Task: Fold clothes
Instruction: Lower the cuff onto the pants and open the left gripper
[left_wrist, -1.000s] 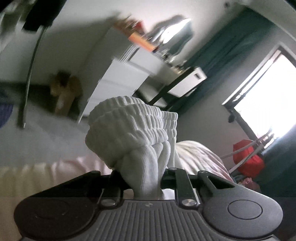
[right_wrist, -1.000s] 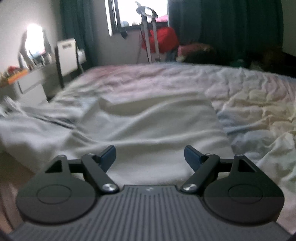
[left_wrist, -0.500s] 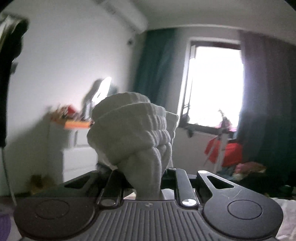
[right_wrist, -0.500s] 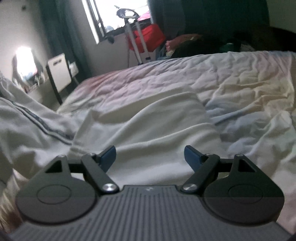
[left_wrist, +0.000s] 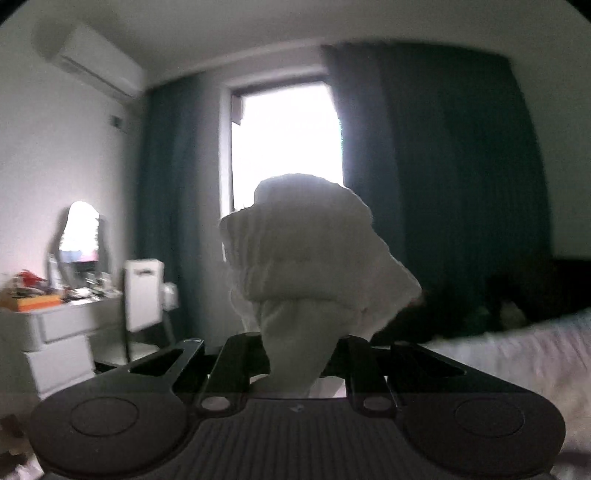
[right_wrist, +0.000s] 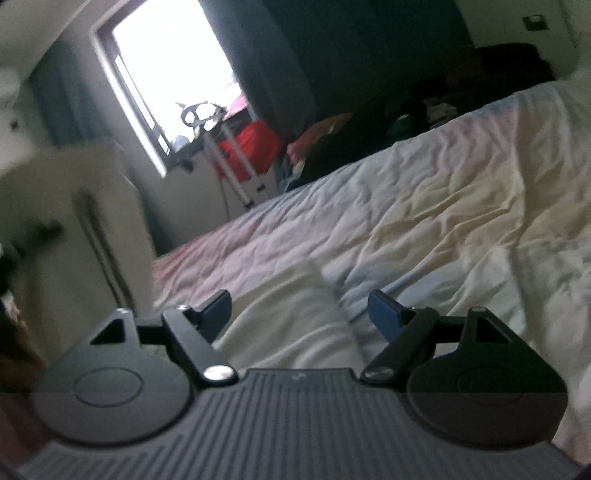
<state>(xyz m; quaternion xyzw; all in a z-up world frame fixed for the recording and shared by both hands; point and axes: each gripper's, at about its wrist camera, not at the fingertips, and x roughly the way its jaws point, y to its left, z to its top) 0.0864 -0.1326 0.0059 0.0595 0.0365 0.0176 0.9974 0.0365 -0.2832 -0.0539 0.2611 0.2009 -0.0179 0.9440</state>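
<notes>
Left gripper (left_wrist: 299, 354) is clenched on a bunched white garment (left_wrist: 314, 266), held up in the air against the window (left_wrist: 286, 147); the cloth balloons above the jaws and blocks the view centre. Right gripper (right_wrist: 299, 310) is released, jaws wide apart with nothing between them, hovering over the bed (right_wrist: 424, 206). Bed surface is a wrinkled pale sheet with faint pink, yellow and blue tints; a smoother white cloth (right_wrist: 295, 317) lies on it just ahead of the right jaws. Room: dark teal curtains (left_wrist: 443, 166) flank the window, AC unit (left_wrist: 96, 62) high on the left wall, white dresser (left_wrist: 55, 332) with mirror (left_wrist: 81, 232) and clutter, chair (left_wrist: 144, 295) beside it. Red bag (right_wrist: 255, 140) sits under the window, dark pile (right_wrist: 369, 125) beyond the bed's far edge.
</notes>
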